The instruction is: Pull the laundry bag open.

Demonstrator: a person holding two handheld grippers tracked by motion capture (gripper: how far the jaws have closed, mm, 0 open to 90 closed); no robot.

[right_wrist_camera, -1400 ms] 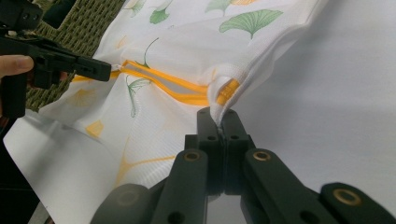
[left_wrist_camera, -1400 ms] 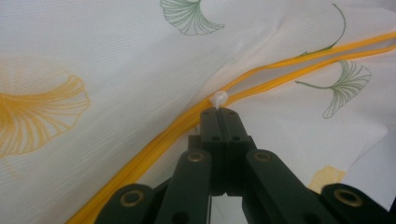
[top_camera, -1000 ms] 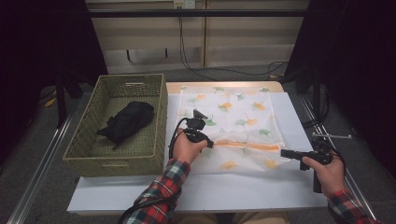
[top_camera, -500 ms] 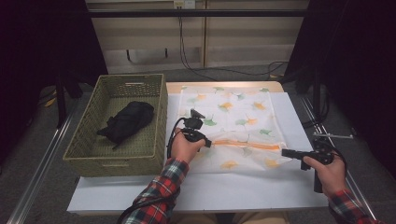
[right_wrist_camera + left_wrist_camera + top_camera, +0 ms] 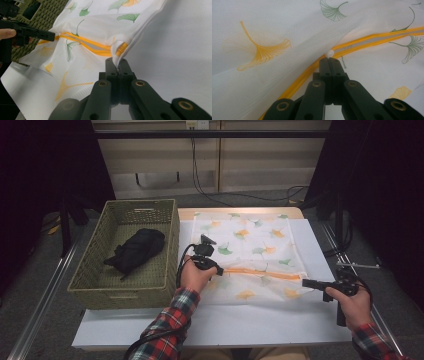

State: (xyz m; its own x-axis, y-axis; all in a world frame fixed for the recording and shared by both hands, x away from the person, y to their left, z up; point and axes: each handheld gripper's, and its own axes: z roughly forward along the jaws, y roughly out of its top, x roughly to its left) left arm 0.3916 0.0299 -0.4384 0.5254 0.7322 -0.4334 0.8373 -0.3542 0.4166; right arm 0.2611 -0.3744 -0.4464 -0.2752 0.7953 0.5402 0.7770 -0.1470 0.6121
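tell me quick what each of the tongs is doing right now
Left tongs: closed on the white zipper pull of the mesh bag.
Right tongs: closed on the bag's edge.

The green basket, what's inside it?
A black bundle, maybe folded cloth or a bag, lies on the bottom of the woven basket. Whatever is under the bundle is hidden, and the near wall covers a strip of the floor.
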